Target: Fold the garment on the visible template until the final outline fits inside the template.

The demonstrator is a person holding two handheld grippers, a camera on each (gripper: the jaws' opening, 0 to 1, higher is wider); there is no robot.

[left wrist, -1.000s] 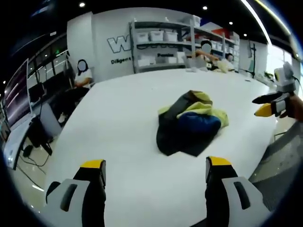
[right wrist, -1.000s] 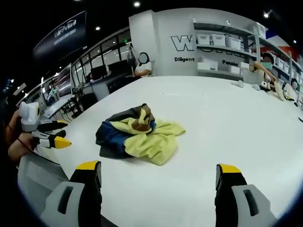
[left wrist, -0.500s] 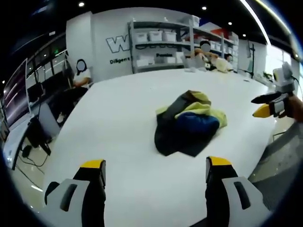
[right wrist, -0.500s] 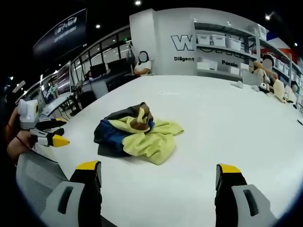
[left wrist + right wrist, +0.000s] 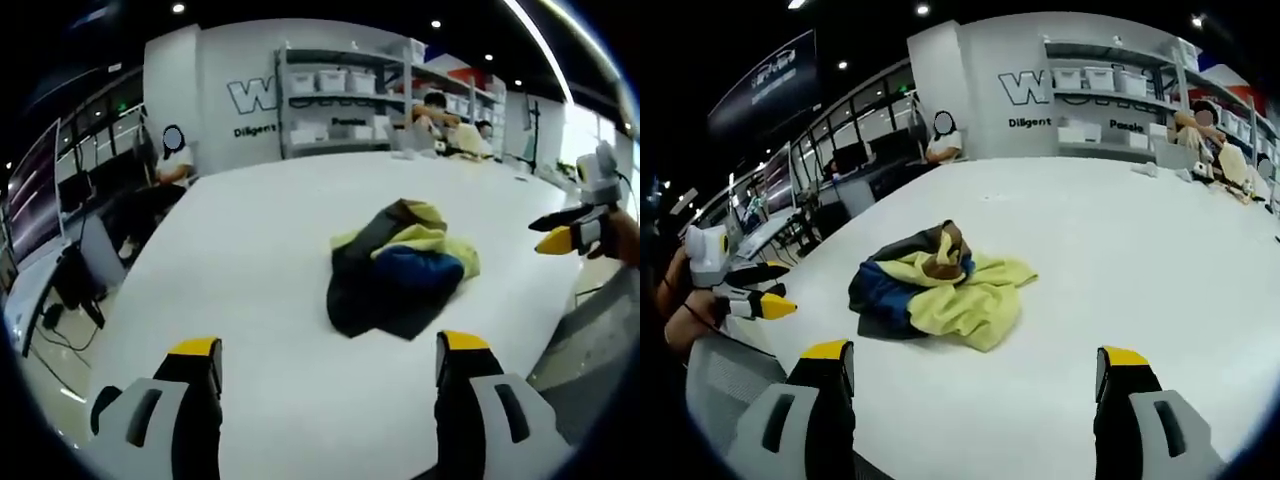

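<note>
Two pairs of yellow-tipped tongs, the left gripper (image 5: 328, 362) and right gripper (image 5: 975, 372), stand wide open and empty, both well short of the crumpled yellow, navy and brown garment (image 5: 398, 268) heaped mid-way across the white table (image 5: 250, 250). No template outline is discernible under it. Likely risks: pinching several bunched layers together, or dragging the heap toward the table edge near the person.
</note>
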